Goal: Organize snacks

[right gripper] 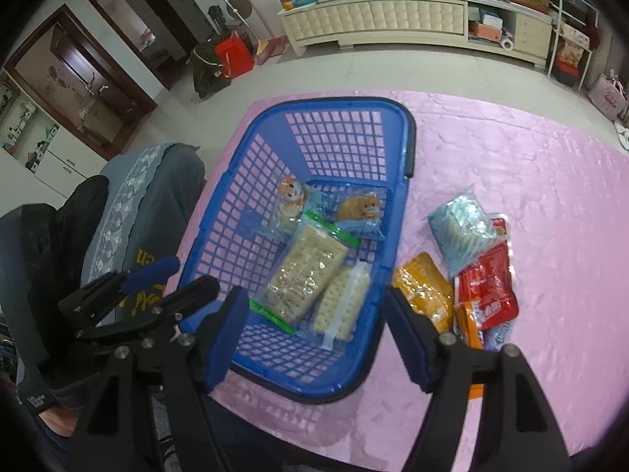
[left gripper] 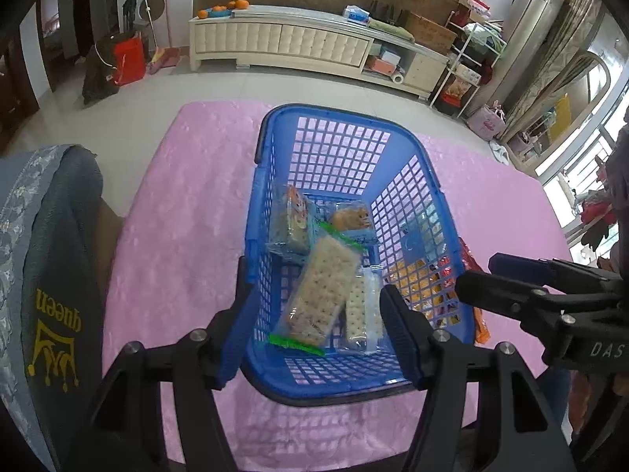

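A blue plastic basket (left gripper: 314, 387) (right gripper: 298, 389) stands on the pink tablecloth (left gripper: 177, 216). Inside lie a large cracker pack (left gripper: 322, 291) (right gripper: 302, 275), a narrow cracker pack (left gripper: 361, 306) (right gripper: 342, 299) and two blue hamster-print packs (left gripper: 293, 220) (right gripper: 361, 212). My left gripper (left gripper: 314, 334) hangs open over the basket's near end, its pads touching nothing. My right gripper (right gripper: 314, 334) is open above the same end, also empty. To the basket's right on the cloth lie a yellow pack (right gripper: 426, 291), a red pack (right gripper: 489, 287), a pale blue pack (right gripper: 462, 228) and an orange pack (right gripper: 471, 322).
A chair with a grey "queen" cover (left gripper: 51, 275) (right gripper: 145, 204) stands against the table's left edge. Each gripper shows in the other's view, close beside it: right gripper (left gripper: 475, 273), left gripper (right gripper: 196, 273). A cream cabinet (left gripper: 295, 39) lines the far wall.
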Demonstrator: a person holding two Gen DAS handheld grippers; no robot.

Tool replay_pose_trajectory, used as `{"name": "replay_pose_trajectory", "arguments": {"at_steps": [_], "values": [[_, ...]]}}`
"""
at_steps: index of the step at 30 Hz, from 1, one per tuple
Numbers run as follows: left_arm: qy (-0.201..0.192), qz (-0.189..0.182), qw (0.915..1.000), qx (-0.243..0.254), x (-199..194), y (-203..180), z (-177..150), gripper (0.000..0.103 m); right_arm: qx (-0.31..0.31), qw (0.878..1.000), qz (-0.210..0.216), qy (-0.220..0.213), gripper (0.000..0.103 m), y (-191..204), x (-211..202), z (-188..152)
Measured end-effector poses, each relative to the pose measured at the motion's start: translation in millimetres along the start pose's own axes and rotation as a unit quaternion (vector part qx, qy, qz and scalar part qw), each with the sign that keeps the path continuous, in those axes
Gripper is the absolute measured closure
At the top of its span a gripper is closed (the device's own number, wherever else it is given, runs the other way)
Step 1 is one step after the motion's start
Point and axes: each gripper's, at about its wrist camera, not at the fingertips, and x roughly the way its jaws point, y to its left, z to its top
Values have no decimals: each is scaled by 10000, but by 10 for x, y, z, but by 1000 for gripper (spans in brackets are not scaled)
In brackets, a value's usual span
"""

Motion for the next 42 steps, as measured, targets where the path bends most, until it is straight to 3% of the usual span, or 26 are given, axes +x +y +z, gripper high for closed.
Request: {"name": "replay_pose_trajectory", "arguments": {"at_steps": [10,18,21,32,42], "values": [[-120,110,9989,441,-228,-331,-114,41,146,9998,54,-86,28,-134,-218,-188],[-221,191,9941,1042,-329,-843,-243,41,162,9994,44,-289,28,-349,-492,-392],[-210,-7,9940,1075,-357,-1002,-267,41,250,9989,36,-394,28,-474,-605,-462],[-161,-63,9934,1133,-225,-1488,-337,41,585,9965,19,-595,28,-1025,-886,-702],[-109,-7,9939,1097,21,-1881,-599,41,408,9953,-215,-855,28,-1360,-991,-926]]}}
